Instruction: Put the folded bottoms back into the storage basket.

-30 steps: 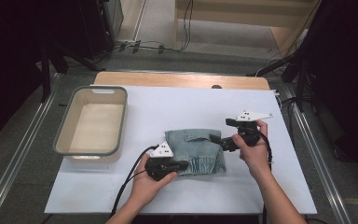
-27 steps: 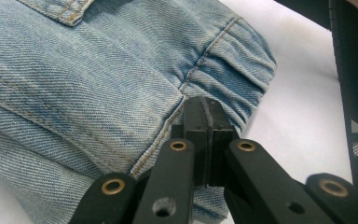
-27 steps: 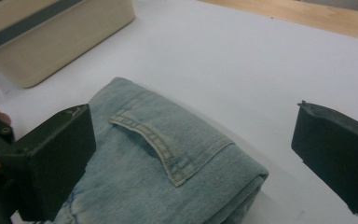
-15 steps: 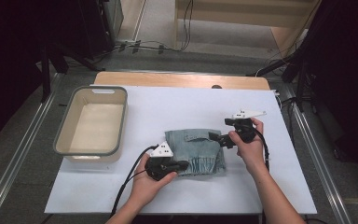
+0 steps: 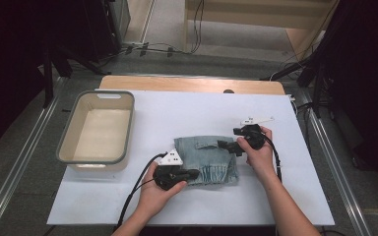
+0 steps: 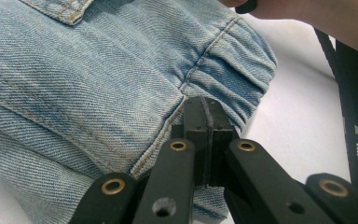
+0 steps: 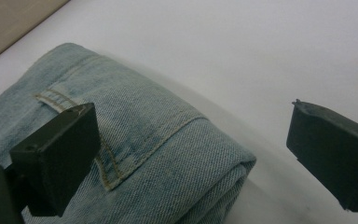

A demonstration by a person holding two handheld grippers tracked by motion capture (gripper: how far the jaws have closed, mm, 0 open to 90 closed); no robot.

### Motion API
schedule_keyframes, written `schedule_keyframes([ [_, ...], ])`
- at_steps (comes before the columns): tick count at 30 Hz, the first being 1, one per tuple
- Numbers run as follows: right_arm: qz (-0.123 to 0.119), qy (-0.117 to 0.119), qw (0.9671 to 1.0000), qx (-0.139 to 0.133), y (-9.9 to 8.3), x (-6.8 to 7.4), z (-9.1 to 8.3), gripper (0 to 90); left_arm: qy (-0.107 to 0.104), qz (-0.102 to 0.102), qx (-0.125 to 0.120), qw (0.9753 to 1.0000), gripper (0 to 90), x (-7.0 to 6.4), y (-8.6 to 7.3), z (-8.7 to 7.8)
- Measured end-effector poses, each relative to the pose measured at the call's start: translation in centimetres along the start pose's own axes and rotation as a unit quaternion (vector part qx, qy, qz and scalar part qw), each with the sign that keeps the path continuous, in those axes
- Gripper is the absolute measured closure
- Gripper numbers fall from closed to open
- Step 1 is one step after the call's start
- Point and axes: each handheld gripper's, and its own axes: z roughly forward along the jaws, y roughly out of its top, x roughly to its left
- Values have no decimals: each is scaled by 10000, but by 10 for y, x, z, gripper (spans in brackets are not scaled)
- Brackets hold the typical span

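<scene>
- Where the high view looks down on the scene, a white table top [image 5: 187,115] fills the middle of the frame, with a strip of bare wood along its far edge.
- A folded light-blue denim garment [image 5: 206,160] lies flat on the white surface, a little below and right of the frame's centre.
- A grey-rimmed, cream-coloured plastic bin [image 5: 98,129] sits at the left of the frame, well apart from the denim.
- Two forearms come up from the bottom edge, each hand holding a black gripper.
- The left gripper [image 5: 193,173] is at the lower left edge of the denim, with a grey plate on top and a black cable trailing toward the bottom of the frame.
- In the left gripper view, its jaws are pressed together at the centre of the frame, clenched on the gathered hem of the denim garment [image 6: 98,79]; the fabric seems to be pinched between them, though the exact bite is hard to make out.
- The right gripper [image 5: 225,146] is at the upper right edge of the denim, held by the right hand [image 5: 256,150].
- In the right gripper view, its jaws stand wide apart: one pad at lower left lies over the denim garment [image 7: 158,154], the other at right over bare white table top [image 7: 261,56], and nothing is held between them.
- The rolled, folded edge of the denim sits at the lower centre of that view, between the two pads.
</scene>
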Motion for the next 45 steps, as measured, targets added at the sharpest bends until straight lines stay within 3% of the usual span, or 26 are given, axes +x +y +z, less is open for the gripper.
schedule_keyframes([
  [5, 67, 84, 9998, 151, -3, -1, 10, 18, 1, -8, -5, 10000, 888, 0, 0, 0],
  [19, 316, 214, 9991, 189, -14, -6, 19, 23, -5, 0, 0, 10000, 889, 0, 0, 0],
  [24, 311, 177, 9992, 196, -16, -3, 19, 28, -1, -4, 4, 10000, 888, 0, -1, 0],
  [26, 182, 155, 9994, 250, -17, 0, 19, 28, 0, -3, 5, 10000, 888, 0, -1, 0],
  [30, 165, 265, 9986, 428, -16, 6, 18, 30, 12, 11, 11, 10000, 888, 0, -1, 0],
  [40, 377, 500, 9969, 474, -18, 7, 12, 173, 9, 15, 18, 10000, 889, 0, -1, 0],
  [45, 326, 619, 9971, 293, -19, 7, 4, 238, -11, 7, 26, 10000, 888, 0, -1, 0],
])
